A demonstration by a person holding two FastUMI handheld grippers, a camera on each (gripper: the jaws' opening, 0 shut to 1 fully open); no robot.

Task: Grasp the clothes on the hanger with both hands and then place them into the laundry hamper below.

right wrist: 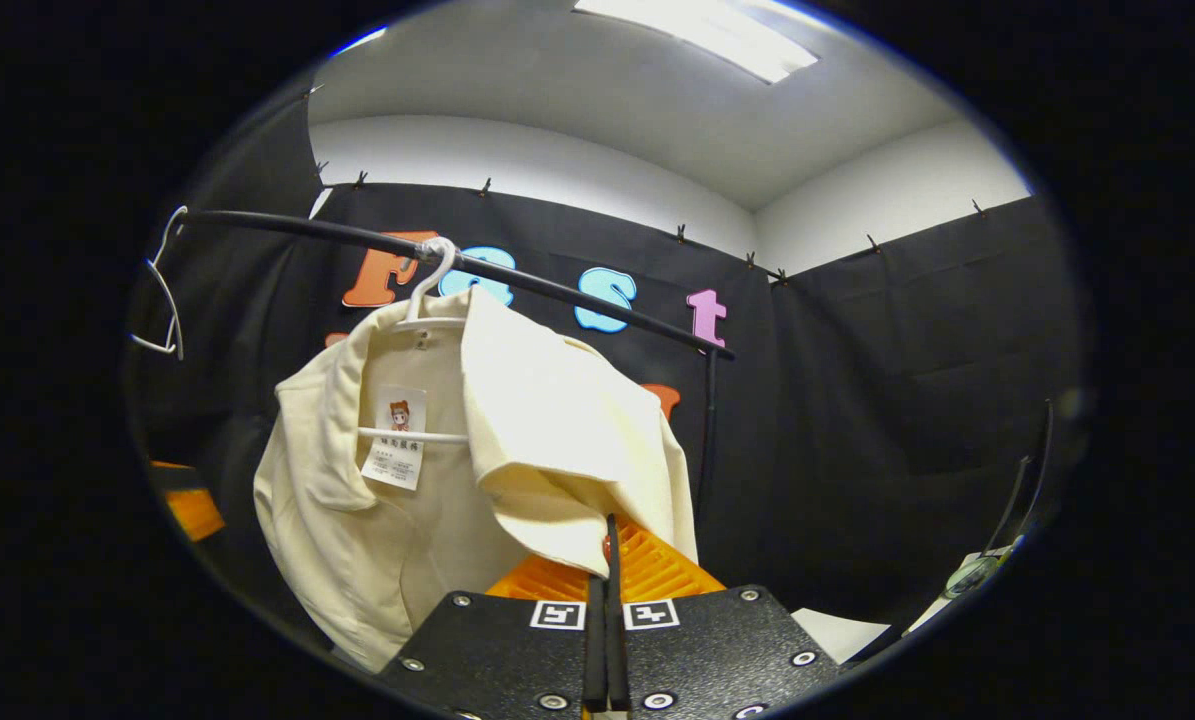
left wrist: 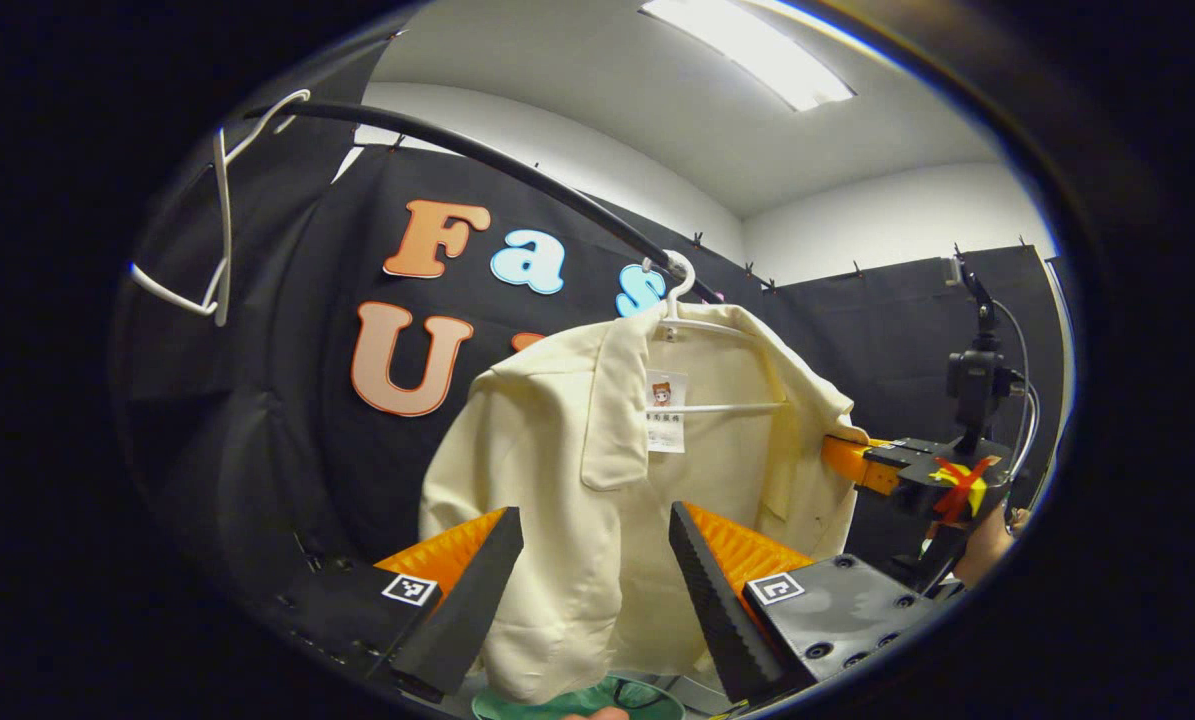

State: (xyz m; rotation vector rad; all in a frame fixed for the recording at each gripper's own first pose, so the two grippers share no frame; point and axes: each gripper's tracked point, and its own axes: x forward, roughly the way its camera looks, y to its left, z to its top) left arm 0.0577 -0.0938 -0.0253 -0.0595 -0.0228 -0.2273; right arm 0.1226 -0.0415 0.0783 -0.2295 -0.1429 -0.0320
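Note:
A cream jacket (left wrist: 597, 440) hangs on a white hanger (left wrist: 679, 290) from a black rail (left wrist: 497, 165). In the left gripper view my left gripper (left wrist: 597, 570) is open, its fingers standing on either side of the jacket's lower front without pressing on it. The right gripper (left wrist: 892, 468), held by a hand (left wrist: 987, 545), sits at the jacket's right shoulder edge. In the right gripper view the right gripper (right wrist: 607, 545) is shut, pinching a folded-over flap of the jacket (right wrist: 547, 420) near the hem. The hanger (right wrist: 427, 290) and rail (right wrist: 557, 290) stay above it.
An empty white hanger (left wrist: 219, 230) hangs at the rail's left end, also visible as the empty hanger (right wrist: 162, 290). A green hamper rim (left wrist: 577, 703) peeks out below the jacket. A camera on a stand (left wrist: 977, 380) rises at the right.

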